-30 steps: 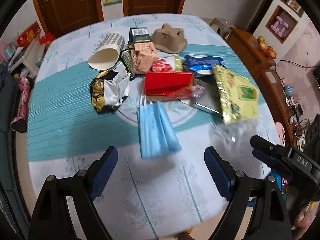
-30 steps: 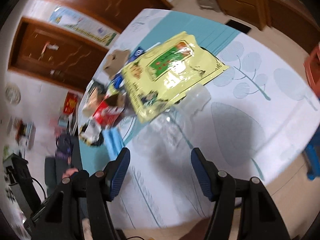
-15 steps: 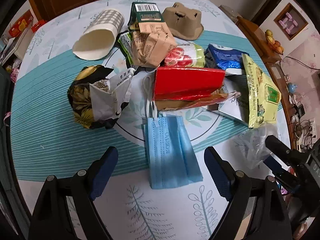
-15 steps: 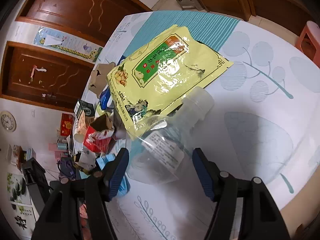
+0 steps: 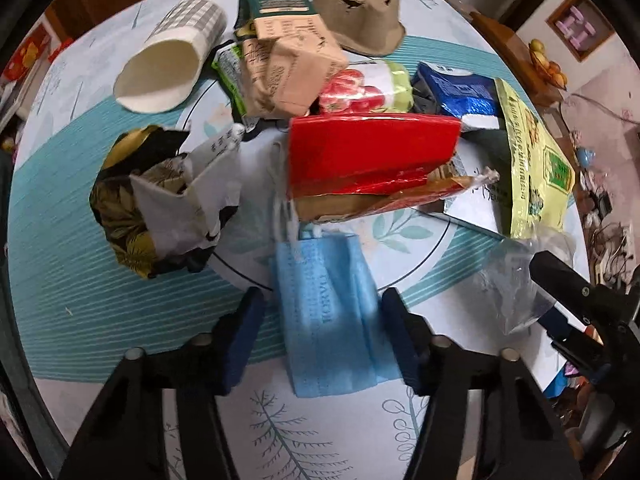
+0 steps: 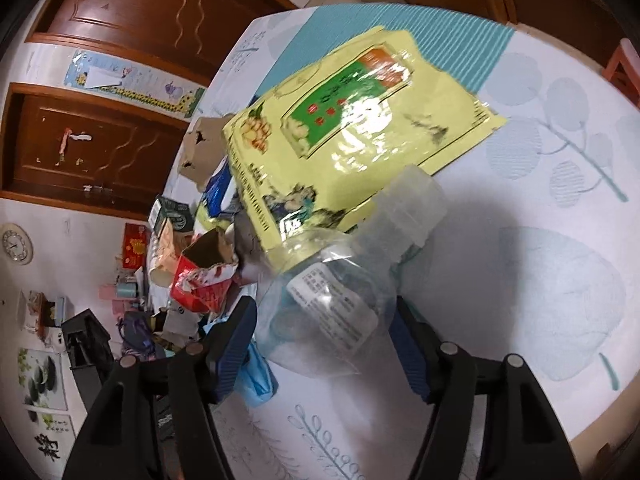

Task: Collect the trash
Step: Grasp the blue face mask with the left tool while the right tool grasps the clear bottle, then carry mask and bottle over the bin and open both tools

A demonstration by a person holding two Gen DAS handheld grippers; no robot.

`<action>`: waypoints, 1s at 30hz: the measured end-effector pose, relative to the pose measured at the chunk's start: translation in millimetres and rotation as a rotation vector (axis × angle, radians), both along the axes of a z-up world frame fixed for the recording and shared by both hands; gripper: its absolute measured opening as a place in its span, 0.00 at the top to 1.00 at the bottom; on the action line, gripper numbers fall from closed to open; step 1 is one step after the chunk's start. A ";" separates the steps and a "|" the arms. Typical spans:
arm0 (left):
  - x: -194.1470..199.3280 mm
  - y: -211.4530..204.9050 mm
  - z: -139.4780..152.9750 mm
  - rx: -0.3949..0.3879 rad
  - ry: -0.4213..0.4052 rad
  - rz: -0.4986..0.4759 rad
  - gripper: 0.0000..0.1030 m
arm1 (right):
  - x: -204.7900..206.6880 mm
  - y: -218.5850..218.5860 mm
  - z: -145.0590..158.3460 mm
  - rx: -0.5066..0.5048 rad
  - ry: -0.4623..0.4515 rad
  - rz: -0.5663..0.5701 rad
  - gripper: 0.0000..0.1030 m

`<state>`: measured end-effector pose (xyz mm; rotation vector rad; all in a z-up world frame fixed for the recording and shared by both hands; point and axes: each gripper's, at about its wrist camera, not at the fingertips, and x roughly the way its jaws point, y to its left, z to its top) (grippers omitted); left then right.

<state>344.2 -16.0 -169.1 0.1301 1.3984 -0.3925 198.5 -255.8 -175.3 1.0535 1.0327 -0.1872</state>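
Since a second ago we have brought the left hand-held gripper down and in toward the litter, so the blue face mask that lay ahead of its fingers now lies between them, and its jaws have just been closing around it. The left hand-held gripper points steeply down at the table. Its blue pads stand narrowed on either side of the mask; whether they already press the cloth we cannot tell, as the mask still lies flat on the table.

The right hand-held gripper has also come lower and closer. It slants down over the table's edge, jaws held fairly wide, and the clear plastic bottle lies on its side between the fingers, its cap end pointing away from us. The pads stand just beside the bottle's body; we cannot tell whether they touch it. In the left wrist view this gripper shows at the right edge, beside the same crumpled clear plastic.

The bottle's far end rests against the yellow snack bag, which lies flat. Beyond the mask sit the red foil wrapper, a black and gold wrapper, a paper cup on its side and a brown pulp tray.
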 end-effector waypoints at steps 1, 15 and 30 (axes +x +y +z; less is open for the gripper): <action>-0.5 -2.5 0.4 0.011 -0.010 -0.011 0.64 | 0.0 1.4 2.1 -0.014 -0.006 0.003 0.39; -43.7 -25.7 14.9 0.028 -0.042 -0.116 0.93 | -16.3 21.1 35.8 -0.153 -0.096 0.118 0.73; -115.8 -64.2 33.4 0.037 -0.087 -0.137 0.94 | -84.8 23.9 49.5 -0.143 -0.192 0.191 0.82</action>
